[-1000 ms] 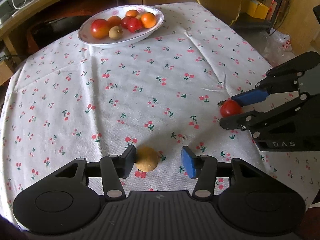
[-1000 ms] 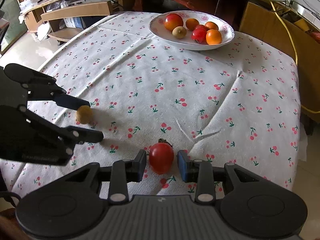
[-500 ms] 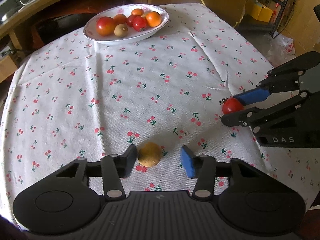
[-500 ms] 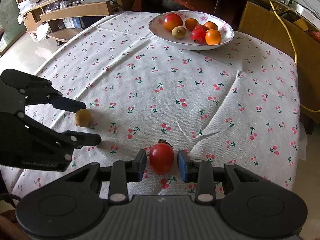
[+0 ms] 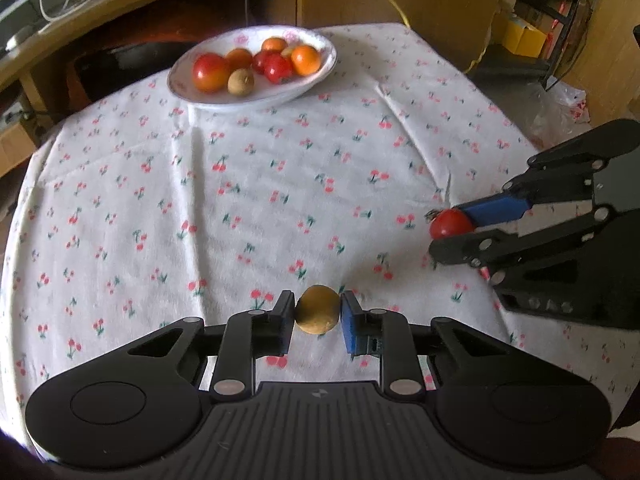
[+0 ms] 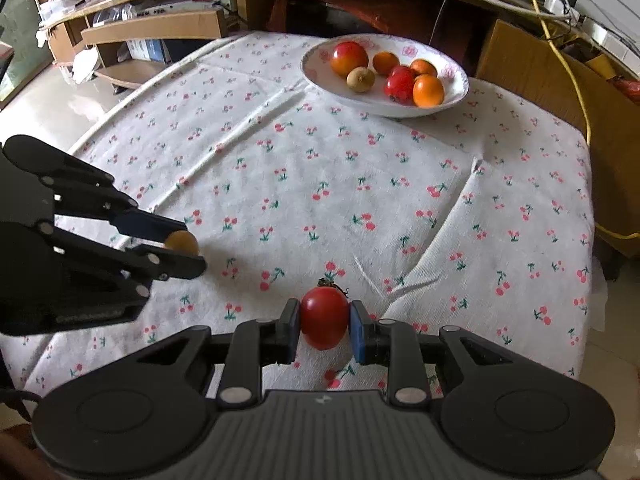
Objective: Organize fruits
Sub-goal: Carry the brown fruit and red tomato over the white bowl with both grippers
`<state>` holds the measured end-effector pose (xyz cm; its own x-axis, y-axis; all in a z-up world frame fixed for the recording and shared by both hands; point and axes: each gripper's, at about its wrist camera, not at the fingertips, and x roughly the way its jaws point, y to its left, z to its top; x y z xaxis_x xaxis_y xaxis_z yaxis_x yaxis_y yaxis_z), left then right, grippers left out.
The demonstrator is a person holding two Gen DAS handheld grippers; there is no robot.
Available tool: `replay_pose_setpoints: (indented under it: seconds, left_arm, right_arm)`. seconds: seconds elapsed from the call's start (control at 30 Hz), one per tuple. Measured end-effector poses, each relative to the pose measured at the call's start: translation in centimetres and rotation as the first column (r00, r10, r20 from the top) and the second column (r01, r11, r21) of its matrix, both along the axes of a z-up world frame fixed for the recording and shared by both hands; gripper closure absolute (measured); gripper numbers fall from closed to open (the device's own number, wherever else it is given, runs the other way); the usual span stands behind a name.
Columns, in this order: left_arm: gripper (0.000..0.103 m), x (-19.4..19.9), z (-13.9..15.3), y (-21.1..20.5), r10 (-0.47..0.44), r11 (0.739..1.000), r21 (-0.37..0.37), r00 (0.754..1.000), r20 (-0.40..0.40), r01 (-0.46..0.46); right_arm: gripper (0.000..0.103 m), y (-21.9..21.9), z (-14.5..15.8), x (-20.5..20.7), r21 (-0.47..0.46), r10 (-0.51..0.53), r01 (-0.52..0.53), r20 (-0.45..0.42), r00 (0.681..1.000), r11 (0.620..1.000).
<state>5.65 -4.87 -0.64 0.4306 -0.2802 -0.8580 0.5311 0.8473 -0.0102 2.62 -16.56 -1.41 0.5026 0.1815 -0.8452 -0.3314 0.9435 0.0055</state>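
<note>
A small round brown fruit (image 5: 318, 314) sits between the pads of my left gripper (image 5: 318, 309), low over the cherry-print cloth. The jaws are closing and both pads press on it. My right gripper (image 6: 324, 322) is closing too, its pads tight against a red tomato (image 6: 324, 314) with a dry stem. Each gripper shows in the other's view: the right gripper (image 5: 454, 232) on the tomato (image 5: 448, 225) at the right, the left gripper (image 6: 184, 247) on the brown fruit (image 6: 182, 241) at the left. The white bowl (image 5: 182, 84) at the far side holds several red, orange and brown fruits.
The bowl (image 6: 458, 80) stands near the table's far edge. Behind it are a wooden desk (image 6: 160, 0), a cardboard box (image 6: 520, 68) and a yellow cable (image 6: 560, 52). A raised fold in the cloth (image 6: 432, 236) runs right of the tomato. The floor shows at the left.
The left jaws have closed from wide apart onto the brown fruit. The right jaws have narrowed the small gap and now touch the tomato. Neither hand has shifted much.
</note>
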Motion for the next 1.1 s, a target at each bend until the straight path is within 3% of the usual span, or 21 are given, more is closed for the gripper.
replay_pose_setpoints:
  seconds: [1.1]
  left_arm:
    - [0.073, 2.6, 3.8, -0.9, 0.061, 0.994, -0.091, 0.995, 0.083, -0.053]
  right_arm:
    - [0.077, -0.5, 3.6, 2.4, 0.102, -0.099, 0.090, 0.089, 0.991, 0.991]
